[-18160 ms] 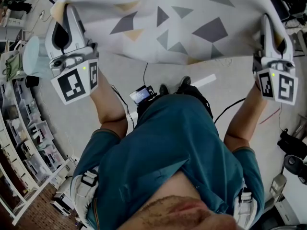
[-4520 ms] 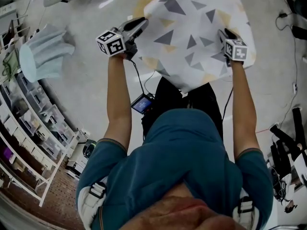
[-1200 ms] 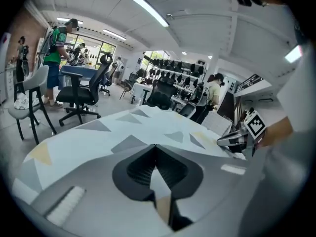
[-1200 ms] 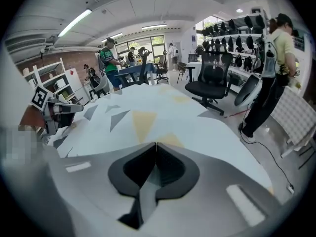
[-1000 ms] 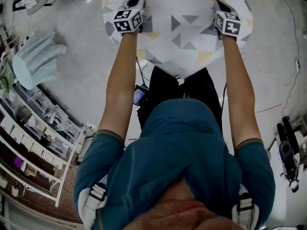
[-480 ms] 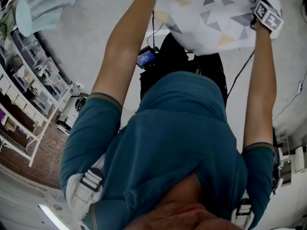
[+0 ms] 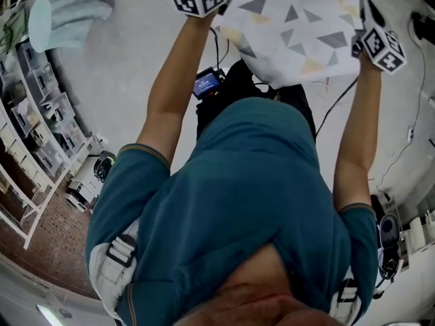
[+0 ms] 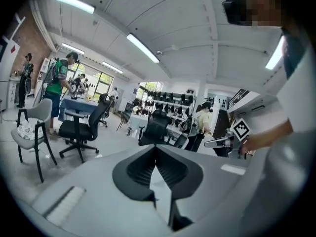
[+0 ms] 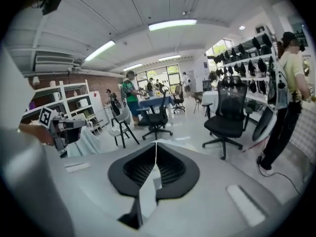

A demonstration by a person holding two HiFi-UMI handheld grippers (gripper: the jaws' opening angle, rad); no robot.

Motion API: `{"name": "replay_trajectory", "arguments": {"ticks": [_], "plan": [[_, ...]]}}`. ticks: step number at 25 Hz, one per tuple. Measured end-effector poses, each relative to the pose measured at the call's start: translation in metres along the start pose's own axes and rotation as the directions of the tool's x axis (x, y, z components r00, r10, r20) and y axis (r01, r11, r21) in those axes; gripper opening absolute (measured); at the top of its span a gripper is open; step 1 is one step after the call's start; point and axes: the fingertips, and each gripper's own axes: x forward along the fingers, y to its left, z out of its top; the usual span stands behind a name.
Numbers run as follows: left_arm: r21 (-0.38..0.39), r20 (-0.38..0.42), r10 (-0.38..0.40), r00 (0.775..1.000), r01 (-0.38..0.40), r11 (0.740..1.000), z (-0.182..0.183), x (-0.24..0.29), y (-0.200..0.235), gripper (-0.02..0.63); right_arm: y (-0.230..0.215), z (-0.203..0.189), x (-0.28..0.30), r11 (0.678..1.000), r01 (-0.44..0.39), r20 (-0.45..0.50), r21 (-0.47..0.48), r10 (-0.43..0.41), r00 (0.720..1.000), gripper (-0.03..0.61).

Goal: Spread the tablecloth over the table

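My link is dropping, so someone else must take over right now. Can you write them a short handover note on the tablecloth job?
Left gripper: shut on the tablecloth, held out in front.
Right gripper: shut on the same cloth, also held out.
Tablecloth: white with grey and yellow triangles. It hangs between the two grippers in front of the person, above the floor.
Done: the cloth is gripped at two spots and lifted.
Left: no table shows under the cloth in any view. Carry it to the table, lay it flat, then open both grippers.
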Motion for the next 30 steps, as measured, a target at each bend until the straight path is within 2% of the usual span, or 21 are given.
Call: {"name": "replay_trajectory", "arguments": {"ticks": [2, 5, 7, 10, 13, 18, 23, 30], "plan": [[0.036, 0.074, -0.015, 0.997, 0.012, 0.999, 0.043, -0.025, -0.018, -0.002, 0.041, 0.042, -0.031, 0.997, -0.066, 0.081, -0.046, 0.07, 0.994, 0.014], [0.106, 0.173, -0.047, 0.984, 0.029, 0.994, 0.1, -0.064, -0.051, -0.002, 0.111, 0.1, -0.088, 0.976, -0.136, 0.193, -0.169, 0.168, 0.967, 0.008], [0.162, 0.211, -0.076, 0.974, 0.042, 0.986, 0.125, -0.087, -0.072, -0.002, 0.154, 0.128, -0.12, 0.958, -0.149, 0.253, -0.246, 0.212, 0.944, 0.008], [0.217, 0.248, -0.13, 0.96, 0.075, 0.973, 0.145, -0.112, -0.1, -0.002, 0.194, 0.153, -0.153, 0.941, -0.146, 0.318, -0.305, 0.245, 0.916, 0.008], [0.242, 0.263, -0.188, 0.946, 0.124, 0.962, 0.152, -0.125, -0.123, -0.002, 0.209, 0.159, -0.172, 0.937, -0.127, 0.339, -0.326, 0.242, 0.909, 0.008], [0.246, 0.268, -0.25, 0.931, 0.185, 0.952, 0.152, -0.133, -0.138, -0.002, 0.209, 0.163, -0.188, 0.946, -0.084, 0.358, -0.314, 0.2, 0.912, 0.008], [0.243, 0.283, -0.268, 0.921, 0.201, 0.949, 0.159, -0.141, -0.14, -0.002, 0.212, 0.167, -0.198, 0.947, -0.059, 0.358, -0.315, 0.177, 0.917, 0.008], [0.22, 0.28, -0.277, 0.919, 0.219, 0.95, 0.163, -0.149, -0.142, -0.002, 0.224, 0.171, -0.205, 0.948, -0.061, 0.344, -0.313, 0.173, 0.923, 0.008]]}}
